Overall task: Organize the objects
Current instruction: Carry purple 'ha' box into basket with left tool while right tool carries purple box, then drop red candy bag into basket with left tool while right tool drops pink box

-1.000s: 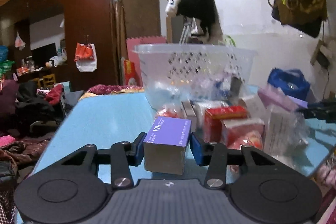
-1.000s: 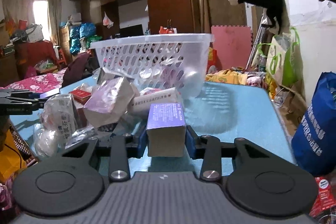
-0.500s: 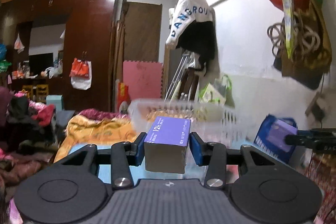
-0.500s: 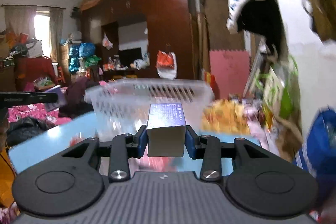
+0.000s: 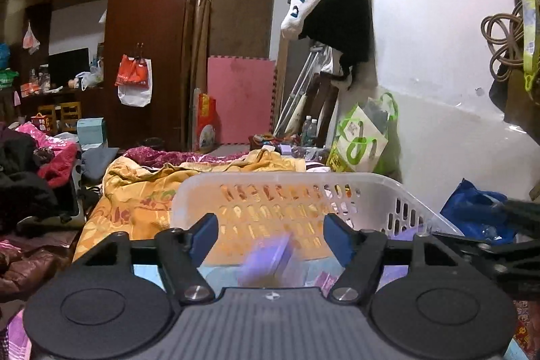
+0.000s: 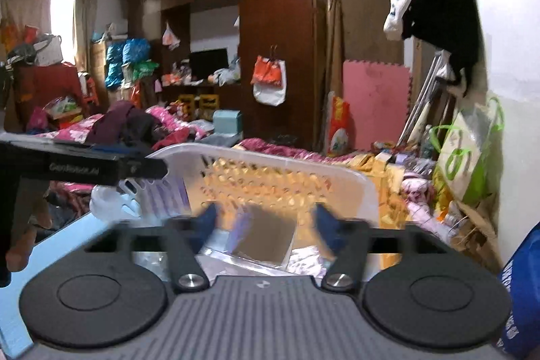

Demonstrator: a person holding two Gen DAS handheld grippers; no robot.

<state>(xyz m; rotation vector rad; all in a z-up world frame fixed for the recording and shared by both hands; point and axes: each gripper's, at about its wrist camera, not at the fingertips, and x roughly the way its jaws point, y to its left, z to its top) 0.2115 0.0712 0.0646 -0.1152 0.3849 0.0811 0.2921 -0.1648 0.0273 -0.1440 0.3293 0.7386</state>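
half a second ago the left gripper was pinching a purple box; now its jaws are spread wide and the box, blurred, is below them, falling free into the white basket. the right gripper shows the same change: its blue pads are apart and its own purple box is loose between them, tilted, above wrappers in the basket. both releases seem to happen over the basket, so probably two items are now sorted. the rest of the pile is not visible here, so the remaining work cannot be judged.
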